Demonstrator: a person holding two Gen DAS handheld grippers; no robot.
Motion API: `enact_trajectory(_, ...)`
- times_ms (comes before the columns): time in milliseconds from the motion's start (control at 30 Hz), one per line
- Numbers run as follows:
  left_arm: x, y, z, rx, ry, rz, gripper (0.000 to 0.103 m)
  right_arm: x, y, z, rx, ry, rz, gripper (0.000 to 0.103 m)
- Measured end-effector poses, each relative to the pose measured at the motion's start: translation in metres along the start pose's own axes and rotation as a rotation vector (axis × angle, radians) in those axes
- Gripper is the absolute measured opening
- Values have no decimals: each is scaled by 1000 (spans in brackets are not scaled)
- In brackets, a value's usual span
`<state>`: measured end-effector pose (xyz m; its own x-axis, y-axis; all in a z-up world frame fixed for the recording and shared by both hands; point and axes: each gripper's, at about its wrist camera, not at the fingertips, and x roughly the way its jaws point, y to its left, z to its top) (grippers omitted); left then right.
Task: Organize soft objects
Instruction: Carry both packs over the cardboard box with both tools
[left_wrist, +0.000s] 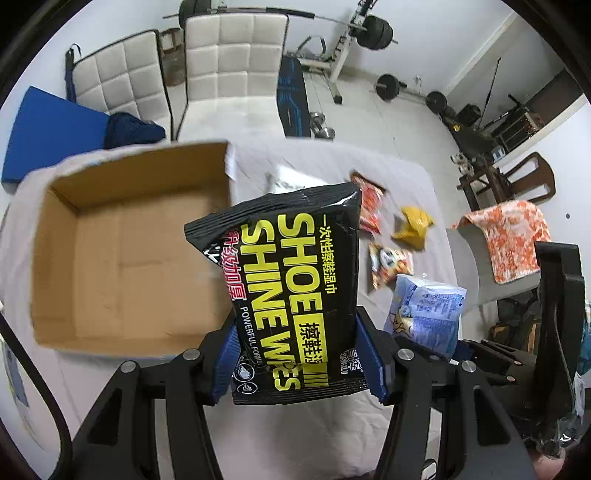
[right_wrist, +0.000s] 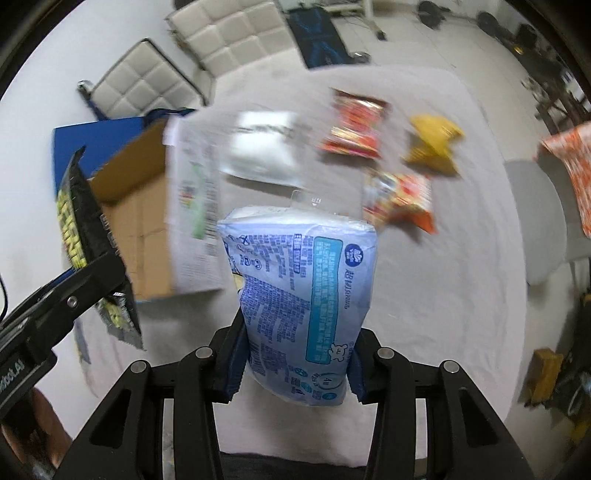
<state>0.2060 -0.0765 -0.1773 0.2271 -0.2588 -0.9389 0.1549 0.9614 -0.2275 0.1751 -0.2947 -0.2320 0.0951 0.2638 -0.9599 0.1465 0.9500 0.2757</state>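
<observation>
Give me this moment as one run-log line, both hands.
left hand-held gripper: shut on black shoe-wipes pack | right hand-held gripper: shut on blue tissue pack | cardboard box: open, empty

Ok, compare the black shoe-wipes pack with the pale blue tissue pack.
The shoe-wipes pack is glossy black with bold yellow lettering; the tissue pack is pale blue with small print. The left gripper clamps the first, the right gripper the second. Both are soft packs held above the bed.
</observation>
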Motion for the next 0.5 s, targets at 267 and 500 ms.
enact_trajectory(267, 16, 84, 53, -14, -11, 45, 55, 49, 119, 70, -125, -6, 37, 47)
enact_trajectory(500, 55, 165, 90, -81, 42, 45, 55, 114, 195, 120, -203, 37, 24, 47)
